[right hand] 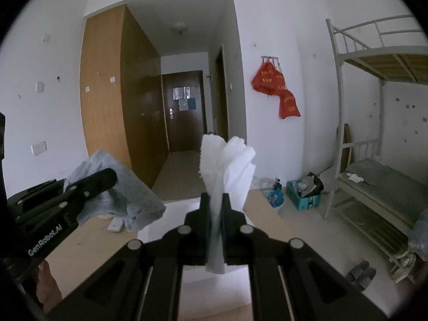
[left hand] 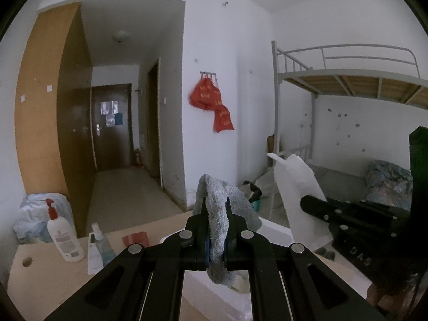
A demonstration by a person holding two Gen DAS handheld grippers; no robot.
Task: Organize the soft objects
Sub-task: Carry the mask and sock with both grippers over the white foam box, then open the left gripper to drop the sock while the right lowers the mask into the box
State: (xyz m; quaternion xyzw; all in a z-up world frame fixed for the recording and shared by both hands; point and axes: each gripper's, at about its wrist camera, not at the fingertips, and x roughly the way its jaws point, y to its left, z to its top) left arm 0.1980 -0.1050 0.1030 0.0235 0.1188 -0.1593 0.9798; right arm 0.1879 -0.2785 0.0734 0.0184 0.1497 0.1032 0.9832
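Two grippers, each pinching cloth above the surface (left hand: 53, 270): left gripper (left hand: 216, 227) clamps a grey towel (left hand: 222, 203) rising toward 12 o'clock; at its 3 o'clock, right gripper (right hand: 216, 214) clamps a white cloth (right hand: 227, 160), likewise upright.

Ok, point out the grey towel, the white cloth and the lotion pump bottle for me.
grey towel (left hand: 218, 214): left wrist view, fold between the fingers.
white cloth (right hand: 227, 165): right wrist view, bunched upper part.
lotion pump bottle (left hand: 64, 236): left wrist view, white body.
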